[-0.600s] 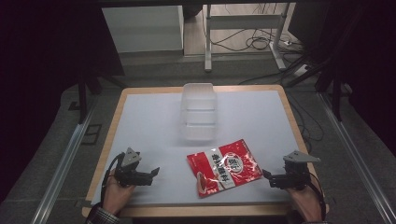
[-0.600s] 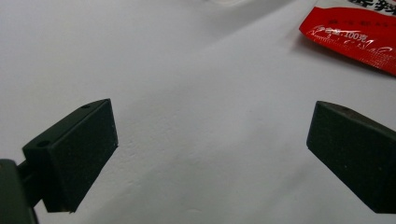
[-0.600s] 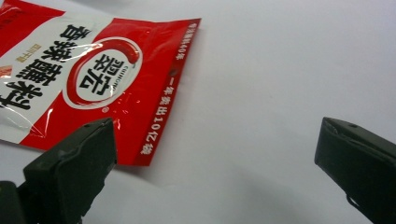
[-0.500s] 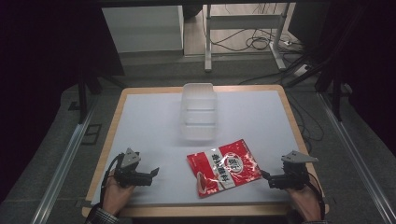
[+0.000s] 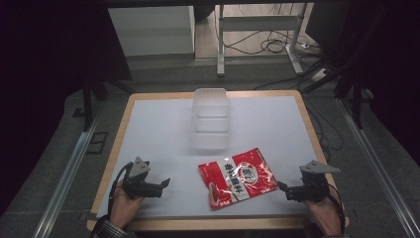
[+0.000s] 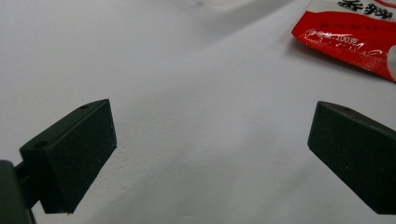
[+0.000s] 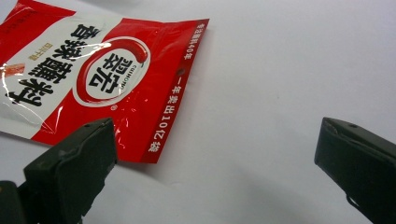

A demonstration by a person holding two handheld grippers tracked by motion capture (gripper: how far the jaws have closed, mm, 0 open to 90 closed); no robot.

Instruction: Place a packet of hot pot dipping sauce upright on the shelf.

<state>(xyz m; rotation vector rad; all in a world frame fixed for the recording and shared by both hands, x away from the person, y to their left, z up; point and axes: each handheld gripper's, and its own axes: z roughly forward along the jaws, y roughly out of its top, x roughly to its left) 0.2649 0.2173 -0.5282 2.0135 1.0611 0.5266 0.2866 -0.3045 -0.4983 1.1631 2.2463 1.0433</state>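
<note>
We see the packet [image 5: 238, 178] lying flat on the table [image 5: 158, 134], just before the tub [image 5: 211, 119]. Our left gripper [image 5: 166, 184] sits well left of the packet, our right gripper [image 5: 280, 186] just beside its right edge.

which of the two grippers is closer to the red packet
The right gripper: its open jaws sit just off the red packet by its right-hand edge, while the left gripper has a wider strip of bare white table between it and the packet.

High overhead – two close, table-level
</note>
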